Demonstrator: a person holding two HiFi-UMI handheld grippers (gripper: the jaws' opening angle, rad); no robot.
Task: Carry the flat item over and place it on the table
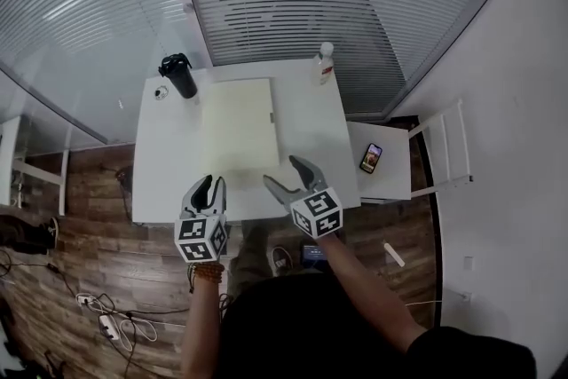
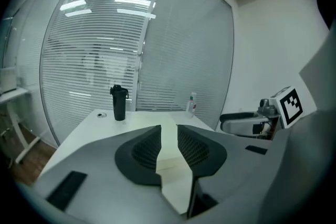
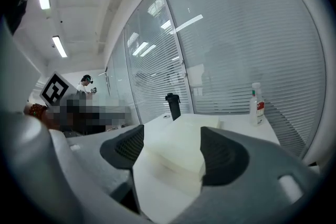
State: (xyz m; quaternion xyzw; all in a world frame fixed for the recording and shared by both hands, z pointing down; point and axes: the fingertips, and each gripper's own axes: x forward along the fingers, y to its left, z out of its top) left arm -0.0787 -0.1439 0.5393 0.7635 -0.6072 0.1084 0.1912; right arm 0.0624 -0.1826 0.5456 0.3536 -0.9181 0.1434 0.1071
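Observation:
The flat cream item (image 1: 238,120) lies on the white table (image 1: 164,164), reaching from the far edge toward me. My right gripper (image 1: 282,173) hovers open at the item's near right corner; the right gripper view shows the flat item (image 3: 181,149) between the wide-apart jaws, which do not touch it. My left gripper (image 1: 206,185) is over the table's near edge, just left of the item. It is open by a narrow gap, through which the left gripper view shows the flat item (image 2: 166,123). Nothing is held.
A black bottle (image 1: 180,75) and a small round thing (image 1: 161,92) stand at the table's far left. A white bottle (image 1: 325,62) stands at the far right. A phone (image 1: 371,158) lies on a low side table (image 1: 390,182). Glass walls with blinds close the far side.

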